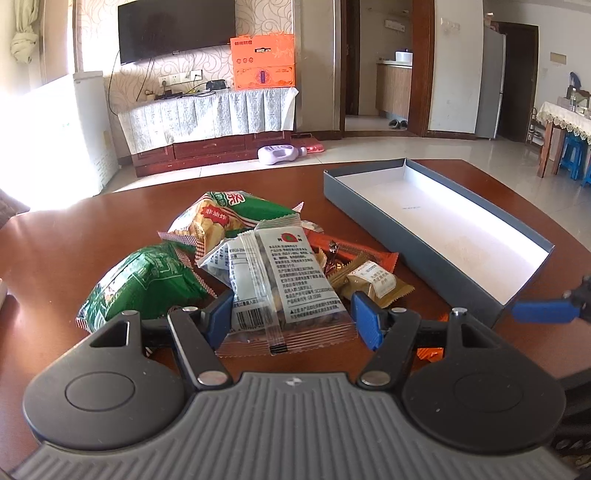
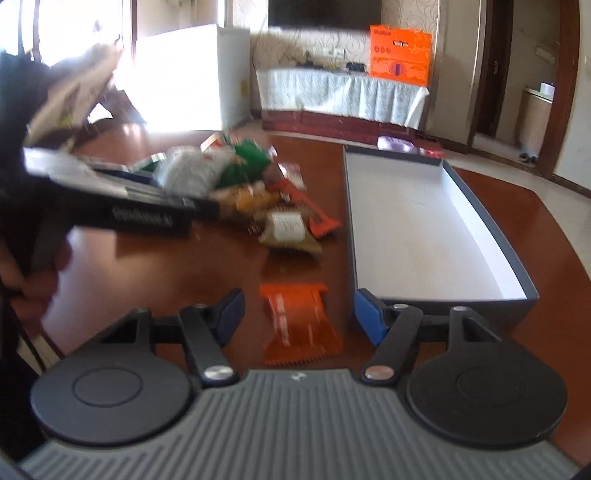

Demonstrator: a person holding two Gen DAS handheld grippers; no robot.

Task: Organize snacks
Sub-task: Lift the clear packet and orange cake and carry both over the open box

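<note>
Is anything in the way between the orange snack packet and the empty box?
Nothing visible. The orange snack packet lies flat on the table between the open fingers of the right hand-held gripper, and only bare wooden table separates it from the box beside it.

Left tool (image 1: pixel 291 317) black linkage arms, blue pads, silver rivets, ribbed grey housing; right tool (image 2: pixel 299 314) identical.

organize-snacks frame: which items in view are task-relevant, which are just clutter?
Task-relevant:
- snack pile on the table
- clear nut packet between the open left gripper fingers
- orange packet lying alone between the open right gripper fingers
- empty grey box

Clutter:
- orange carton on the TV stand
- TV
- purple bottle on the floor
</note>
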